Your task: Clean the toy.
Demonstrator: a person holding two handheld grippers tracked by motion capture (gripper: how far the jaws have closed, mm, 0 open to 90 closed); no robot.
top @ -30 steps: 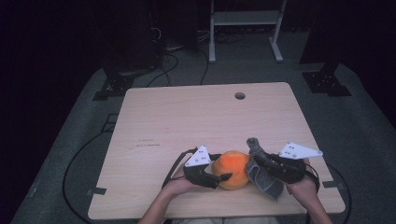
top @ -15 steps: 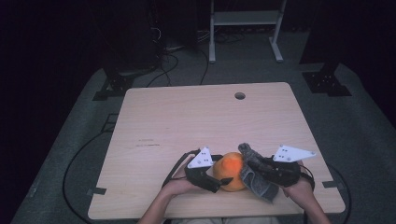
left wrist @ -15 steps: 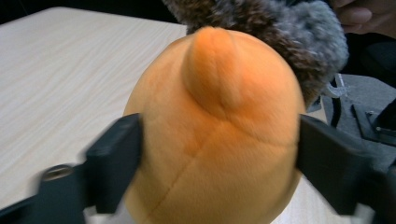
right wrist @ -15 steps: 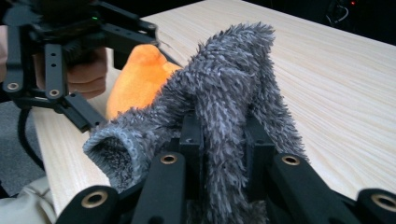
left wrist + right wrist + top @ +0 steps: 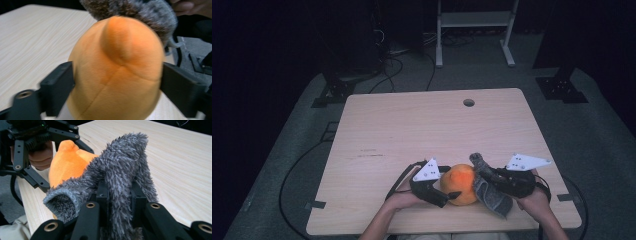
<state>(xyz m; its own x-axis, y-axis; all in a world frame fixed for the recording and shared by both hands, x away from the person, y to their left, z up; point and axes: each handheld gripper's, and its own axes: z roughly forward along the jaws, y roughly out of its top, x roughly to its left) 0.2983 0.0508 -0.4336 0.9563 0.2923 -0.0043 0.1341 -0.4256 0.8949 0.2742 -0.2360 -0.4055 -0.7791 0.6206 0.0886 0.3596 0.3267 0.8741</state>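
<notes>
An orange plush ball rests on the wooden table near its front edge. My left gripper comes at it from the left. In the left gripper view its jaws have just been opening and stand on either side of the plush ball, at its sides without visibly squeezing it. My right gripper is shut on a grey fuzzy sock. In the right gripper view the sock drapes over the gripper and lies against the plush ball's right side.
A round cable hole sits near the table's far edge. The person's hands come in at the front edge, and cables trail off both sides. A white stand is on the floor behind the table.
The right gripper has carried the grey sock leftward up against the orange plush. The left gripper has stayed put, and its jaws stand wider around the plush.
</notes>
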